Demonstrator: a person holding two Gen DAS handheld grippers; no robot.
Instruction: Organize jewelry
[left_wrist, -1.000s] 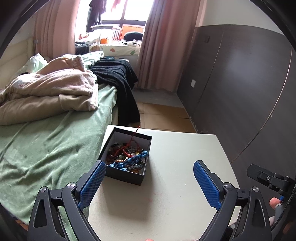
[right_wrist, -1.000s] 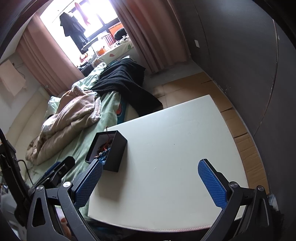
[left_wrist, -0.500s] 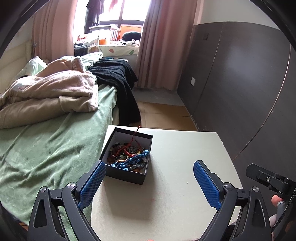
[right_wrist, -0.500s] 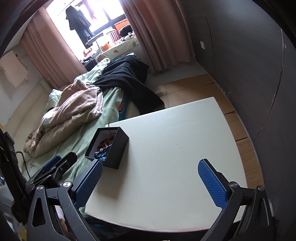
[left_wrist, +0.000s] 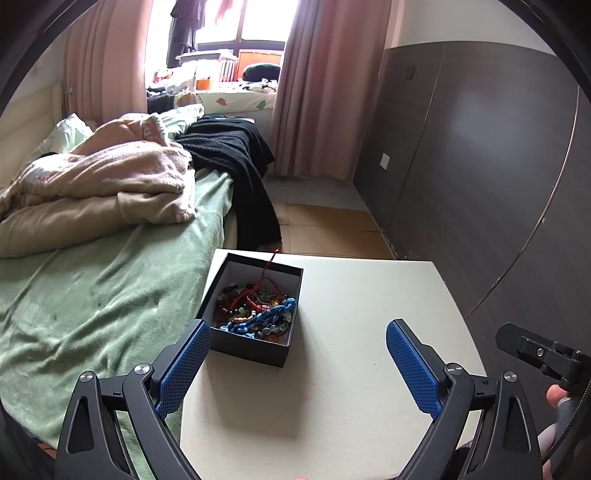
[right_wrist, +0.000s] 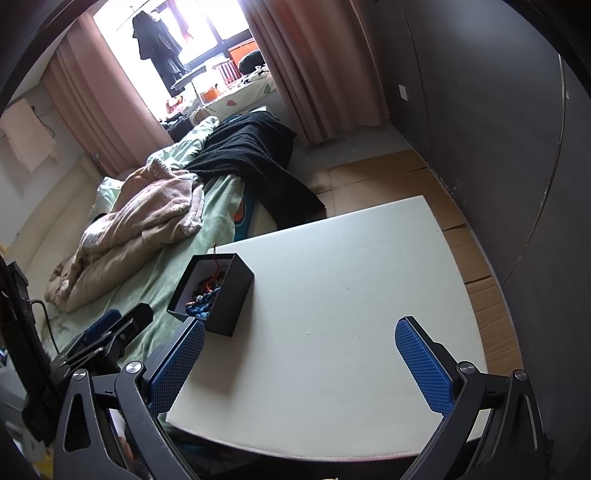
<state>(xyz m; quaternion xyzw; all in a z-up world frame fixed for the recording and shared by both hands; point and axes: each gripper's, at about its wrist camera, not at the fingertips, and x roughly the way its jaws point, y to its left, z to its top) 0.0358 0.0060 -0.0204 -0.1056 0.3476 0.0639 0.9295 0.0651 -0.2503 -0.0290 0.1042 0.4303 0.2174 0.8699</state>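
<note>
On the table's (left_wrist: 351, 387) left edge, toward its far corner, left wrist view: black box (left_wrist: 255, 343) w/ tangled jewelry (left_wrist: 258, 310), red cord hanging over the far wall. Left gripper (left_wrist: 298, 363) jaws wide, empty, hovering short of the box. Best move, I'd say: come down over the blue braid, pinch one strand, lift slow so beads don't drag along. Vs 1 s ago, box sits closer in view.

Right wrist view: right gripper (right_wrist: 301, 360) jaws wide, nothing held, above the near edge; box (right_wrist: 212, 295) ahead-left. View now swung to look down onto the table more.
</note>
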